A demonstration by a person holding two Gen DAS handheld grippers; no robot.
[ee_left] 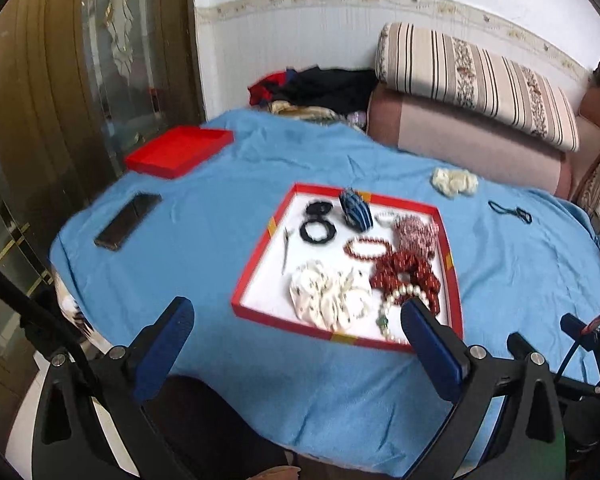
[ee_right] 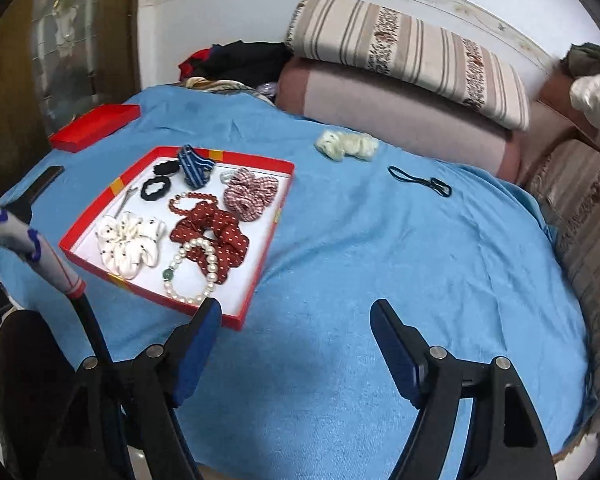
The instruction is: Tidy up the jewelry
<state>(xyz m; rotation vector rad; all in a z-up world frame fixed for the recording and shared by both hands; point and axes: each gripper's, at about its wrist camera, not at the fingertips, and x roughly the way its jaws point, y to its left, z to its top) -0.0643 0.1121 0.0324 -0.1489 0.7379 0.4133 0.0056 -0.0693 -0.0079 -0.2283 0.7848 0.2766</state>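
Observation:
A red tray (ee_left: 254,266) (ee_right: 252,159) with a white floor lies on the blue cloth. It holds a white dotted scrunchie (ee_left: 328,298) (ee_right: 130,242), a dark red dotted scrunchie (ee_left: 404,276) (ee_right: 212,228), a pearl bracelet (ee_right: 192,272), a red bead bracelet (ee_left: 350,252) (ee_right: 174,204), a pink checked scrunchie (ee_left: 414,232) (ee_right: 250,196), a blue striped scrunchie (ee_left: 354,210) (ee_right: 194,168) and black hair ties (ee_left: 318,230) (ee_right: 156,188). Outside the tray lie a cream scrunchie (ee_left: 454,182) (ee_right: 346,144) and a thin black elastic (ee_left: 510,212) (ee_right: 420,182). My left gripper (ee_left: 296,306) hangs open before the tray's near edge. My right gripper (ee_right: 296,306) is open over bare cloth, right of the tray.
A red lid (ee_left: 178,152) (ee_right: 94,126) and a dark phone (ee_left: 128,220) lie at the cloth's far left. Striped cushions (ee_left: 476,80) (ee_right: 404,52) and a pile of dark clothes (ee_left: 324,88) line the back. A glass door (ee_left: 116,52) stands on the left.

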